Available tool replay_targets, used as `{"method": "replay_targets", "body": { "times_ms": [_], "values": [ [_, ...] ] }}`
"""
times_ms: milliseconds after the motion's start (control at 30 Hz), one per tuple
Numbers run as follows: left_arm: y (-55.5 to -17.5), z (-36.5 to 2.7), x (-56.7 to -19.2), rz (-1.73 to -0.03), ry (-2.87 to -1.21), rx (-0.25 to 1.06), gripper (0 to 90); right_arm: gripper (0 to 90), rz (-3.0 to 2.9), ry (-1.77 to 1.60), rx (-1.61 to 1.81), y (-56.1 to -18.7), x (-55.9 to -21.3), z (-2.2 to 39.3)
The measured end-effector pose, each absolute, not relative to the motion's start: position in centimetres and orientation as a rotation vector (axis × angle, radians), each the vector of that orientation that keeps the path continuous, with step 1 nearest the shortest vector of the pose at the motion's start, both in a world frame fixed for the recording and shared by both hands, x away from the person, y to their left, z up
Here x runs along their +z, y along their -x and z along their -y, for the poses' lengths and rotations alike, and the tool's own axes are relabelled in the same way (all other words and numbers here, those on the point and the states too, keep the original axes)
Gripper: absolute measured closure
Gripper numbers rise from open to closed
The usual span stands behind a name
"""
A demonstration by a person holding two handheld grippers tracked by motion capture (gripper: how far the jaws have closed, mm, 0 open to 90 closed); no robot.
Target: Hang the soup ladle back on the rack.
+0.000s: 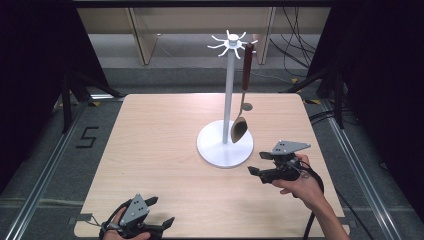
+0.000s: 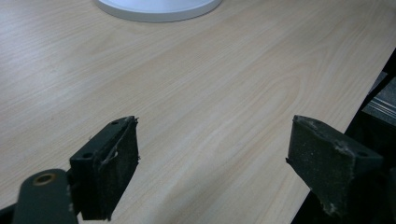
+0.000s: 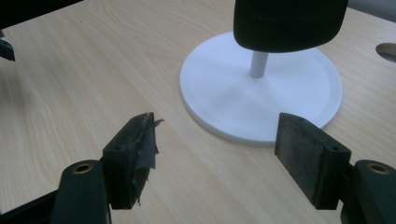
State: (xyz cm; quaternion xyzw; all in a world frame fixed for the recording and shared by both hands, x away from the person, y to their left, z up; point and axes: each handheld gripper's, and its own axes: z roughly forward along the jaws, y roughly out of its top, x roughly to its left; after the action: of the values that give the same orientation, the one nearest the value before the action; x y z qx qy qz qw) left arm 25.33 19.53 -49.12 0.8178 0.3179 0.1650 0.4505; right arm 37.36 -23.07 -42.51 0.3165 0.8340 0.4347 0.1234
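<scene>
A stand (image 1: 225, 145) sits on the counter (image 1: 150, 150), right of its middle. A spoon (image 1: 242, 100) hangs from a hook at the stand's top, on its right, bowl down over the base. The right gripper (image 1: 256, 163) lies just right of the base; the left gripper (image 1: 160, 210) is at the near edge, well apart.

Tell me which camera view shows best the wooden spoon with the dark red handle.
The high view: the wooden spoon with the dark red handle hangs whole from the white stand's top hooks. In the right gripper view a dark blurred shape, probably its bowl, hangs above the base. The left gripper view catches the base edge.
</scene>
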Motion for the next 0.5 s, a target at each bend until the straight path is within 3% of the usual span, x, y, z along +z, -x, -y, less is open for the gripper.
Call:
{"method": "replay_targets", "body": {
  "times_ms": [500],
  "values": [
    [-25.3, -19.5, -49.1, -0.784, -2.024, 0.41, 15.6, 29.6, -2.472, -0.967, 1.25, -35.9, -44.1, 23.0]
  ]
}}
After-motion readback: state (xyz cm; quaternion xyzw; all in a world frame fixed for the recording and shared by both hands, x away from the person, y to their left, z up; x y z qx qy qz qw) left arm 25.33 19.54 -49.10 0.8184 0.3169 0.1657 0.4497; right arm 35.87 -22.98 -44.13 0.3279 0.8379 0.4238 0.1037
